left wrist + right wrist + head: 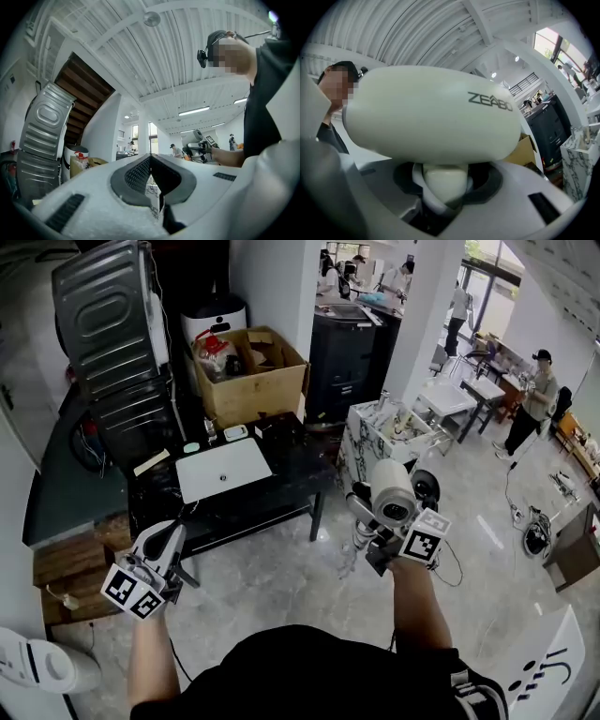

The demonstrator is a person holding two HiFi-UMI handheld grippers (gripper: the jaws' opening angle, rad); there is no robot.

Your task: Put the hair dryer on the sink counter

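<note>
Over the grey tiled floor [281, 592], the hair dryer [393, 491] is held by its handle in the right gripper [373, 538] — jaws clamped on it; left gripper [169, 538] is closed, empty — marble sink counter [360, 435] near.

open floor [281, 592] lies below both my hands, wide enough to swing through. my right hand-held gripper [364, 512], clamped on the hair dryer [394, 491], hangs just short of the marble sink bench [354, 451], whose top carries small things. left of that the low black bench [281, 498] bars the way, with a white slab [223, 470] on it and my left hand-held gripper [174, 531] near its front edge. wooden crates [70, 568] close my left side and cables [530, 526] trail across the floor on my right.
</note>
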